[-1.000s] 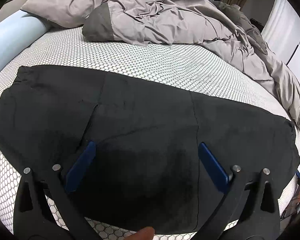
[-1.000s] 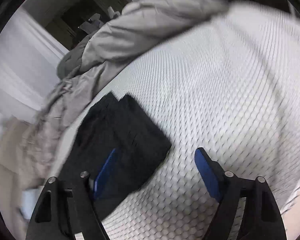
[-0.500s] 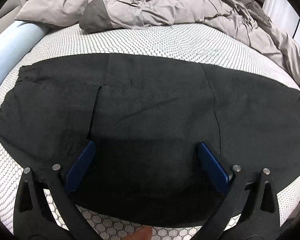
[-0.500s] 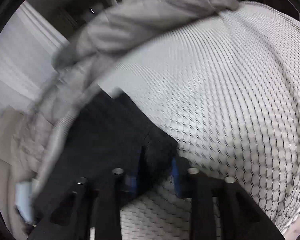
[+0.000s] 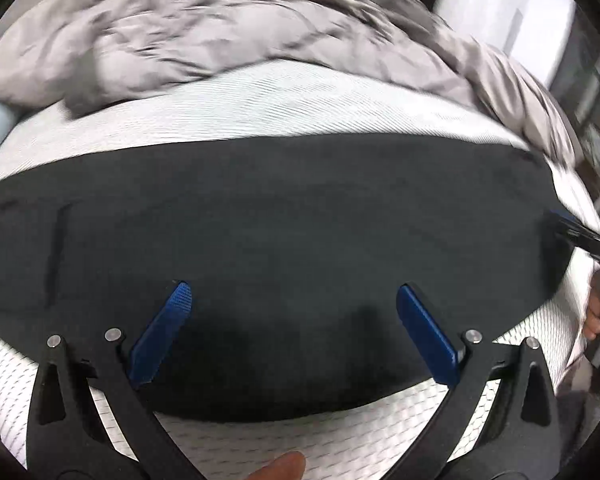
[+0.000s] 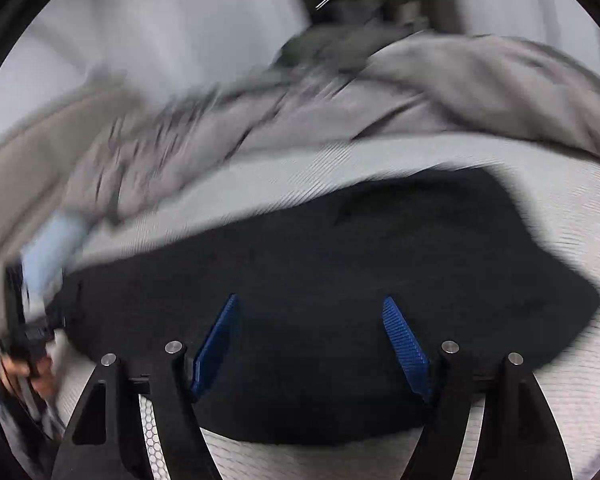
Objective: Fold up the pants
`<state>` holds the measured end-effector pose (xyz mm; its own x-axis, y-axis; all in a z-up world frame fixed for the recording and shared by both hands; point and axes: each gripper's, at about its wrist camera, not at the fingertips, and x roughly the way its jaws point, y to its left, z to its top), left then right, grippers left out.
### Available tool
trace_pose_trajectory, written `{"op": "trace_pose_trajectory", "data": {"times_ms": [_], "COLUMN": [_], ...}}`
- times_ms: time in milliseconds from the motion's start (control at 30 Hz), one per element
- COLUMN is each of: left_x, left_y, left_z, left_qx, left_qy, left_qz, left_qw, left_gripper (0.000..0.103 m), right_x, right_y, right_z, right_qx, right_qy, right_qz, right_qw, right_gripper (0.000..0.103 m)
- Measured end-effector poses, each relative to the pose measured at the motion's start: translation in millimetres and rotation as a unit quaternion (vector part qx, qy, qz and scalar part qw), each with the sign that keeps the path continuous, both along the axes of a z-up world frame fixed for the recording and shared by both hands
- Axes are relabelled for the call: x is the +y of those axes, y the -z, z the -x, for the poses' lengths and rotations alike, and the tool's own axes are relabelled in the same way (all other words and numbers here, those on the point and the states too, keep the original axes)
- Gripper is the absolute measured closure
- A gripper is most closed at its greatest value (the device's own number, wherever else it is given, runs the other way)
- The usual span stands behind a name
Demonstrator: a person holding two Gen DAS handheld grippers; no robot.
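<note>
Behind the black pants (image 5: 284, 216), a rumpled grey duvet (image 5: 204, 40); left claw (image 5: 292, 300) gapes, right claw (image 6: 310, 312) opening, empty.

Your left gripper (image 5: 292, 328) points downward, blue pads (image 5: 162, 334) spread wide, nothing clamped between them. Your right gripper (image 6: 312, 344) also tilts down, jaws opening, pads (image 6: 406, 350) apart and gripping nothing. Your fingertip (image 5: 284, 466) shows below the left fingers.

Honeycomb-patterned mattress (image 5: 340, 112) — crumpled grey duvet (image 5: 204, 40) behind, white walls.
</note>
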<state>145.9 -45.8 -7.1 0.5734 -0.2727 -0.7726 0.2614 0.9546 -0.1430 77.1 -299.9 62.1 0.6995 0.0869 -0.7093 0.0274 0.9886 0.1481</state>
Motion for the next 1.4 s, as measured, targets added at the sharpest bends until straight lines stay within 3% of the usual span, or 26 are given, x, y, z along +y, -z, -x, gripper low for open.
{"op": "trace_pose_trajectory", "data": {"times_ms": [100,167,300,400,533,633,667,733,800,967,1067,1100,1167,1200,1267,1333,1400], "left_x": [-33,-44,-39,-19,11,27,28,30,27,-12,-39,-45,-45,-36,-14,10,26], "left_y": [10,18,33,34,33,32,29,23,13,-1,1,7,27,33,31,27,29], "left_z": [-1,2,0,4,9,3,5,7,11,-9,-29,-33,-38,-41,-45,-48,-48], "left_qx": [0.01,0.02,0.033,0.035,0.037,0.033,0.03,0.024,0.012,0.003,0.015,0.024,0.049,0.055,0.06,0.062,0.059], "left_qy": [0.031,0.036,0.042,0.037,0.017,0.003,-0.001,-0.005,-0.002,0.028,0.052,0.066,0.08,0.085,0.057,0.021,-0.008], "left_qz": [-0.021,-0.038,-0.058,-0.059,-0.059,-0.058,-0.056,-0.051,-0.034,0.013,0.009,-0.006,-0.042,-0.03,-0.006,0.012,-0.005], "left_qw": [0.9992,0.9984,0.9969,0.9969,0.9974,0.9978,0.998,0.9984,0.9993,0.9995,0.9985,0.9975,0.9947,0.9944,0.9966,0.9978,0.9982], "left_gripper": [0.001,0.001,0.001,0.001,0.001,0.001,0.001,0.001,0.001,0.001,0.001,0.001,0.001,0.001,0.001,0.001,0.001], "right_x": [58,85,97,69,-4,-53,-65,-82,-76,-20,23,33,52,52,27,-24,-64], "right_y": [25,32,47,49,34,34,33,29,16,-5,8,14,37,45,52,46,39], "right_z": [-29,-42,-50,-35,-13,-6,-5,-2,2,-12,-43,-52,-72,-76,-77,-77,-71], "right_qx": [0.031,0.034,0.054,0.062,0.067,0.077,0.078,0.071,0.04,-0.015,0.011,0.023,0.062,0.073,0.074,0.078,0.075], "right_qy": [-0.058,-0.077,-0.103,-0.091,-0.008,0.097,0.118,0.136,0.134,0.032,-0.055,-0.075,-0.104,-0.108,-0.09,-0.017,0.079], "right_qz": [0.044,0.07,0.123,0.172,0.192,0.264,0.259,0.206,0.187,0.107,0.043,0.044,0.09,0.116,0.139,0.118,0.137], "right_qw": [0.997,0.994,0.986,0.979,0.979,0.957,0.956,0.967,0.972,0.994,0.997,0.996,0.989,0.985,0.983,0.99,0.985], "right_gripper": [0.027,0.017,0.016,0.015,0.015,0.014,0.014,0.014,0.015,0.013,0.012,0.012,0.013,0.013,0.013,0.012,0.014]}}
